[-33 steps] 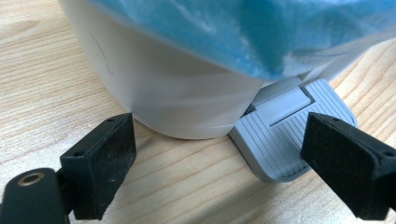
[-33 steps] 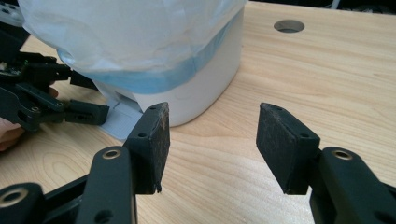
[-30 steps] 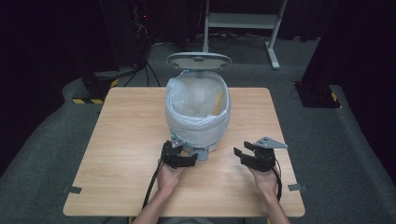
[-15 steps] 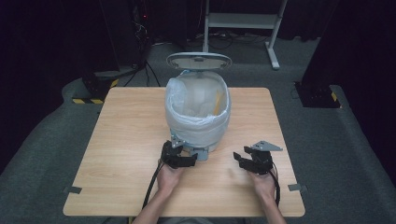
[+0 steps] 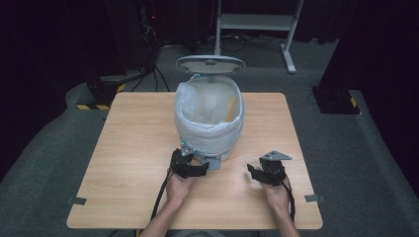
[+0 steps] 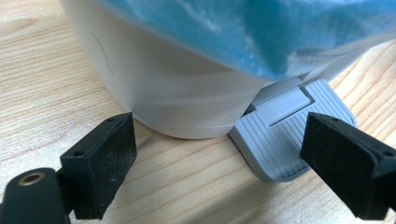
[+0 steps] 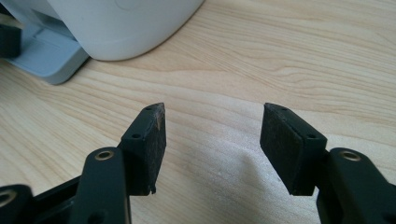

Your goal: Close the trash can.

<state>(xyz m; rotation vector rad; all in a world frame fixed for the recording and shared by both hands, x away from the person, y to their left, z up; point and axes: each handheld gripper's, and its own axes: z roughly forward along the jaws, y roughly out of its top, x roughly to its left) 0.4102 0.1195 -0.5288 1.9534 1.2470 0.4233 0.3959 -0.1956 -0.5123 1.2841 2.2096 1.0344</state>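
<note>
My left tongs [image 5: 196, 168] sit at the foot of the white plastic pedal bin [image 5: 210, 131], which stands upright near the middle of the light wooden desk [image 5: 128, 148] with its grey lid [image 5: 210, 64] raised and a pale blue liner bag [image 5: 197, 106] folded over its rim. In the left gripper view they gape wide: one jaw is beside the bin's base, the other hangs over the ribbed grey foot pedal [image 6: 280, 140]. I cannot tell whether it touches. My right tongs [image 5: 254, 174] hover low over bare wood to the right of the bin, apart from it. Their jaws have just been opening and stand moderately wide, with nothing between them.
</note>
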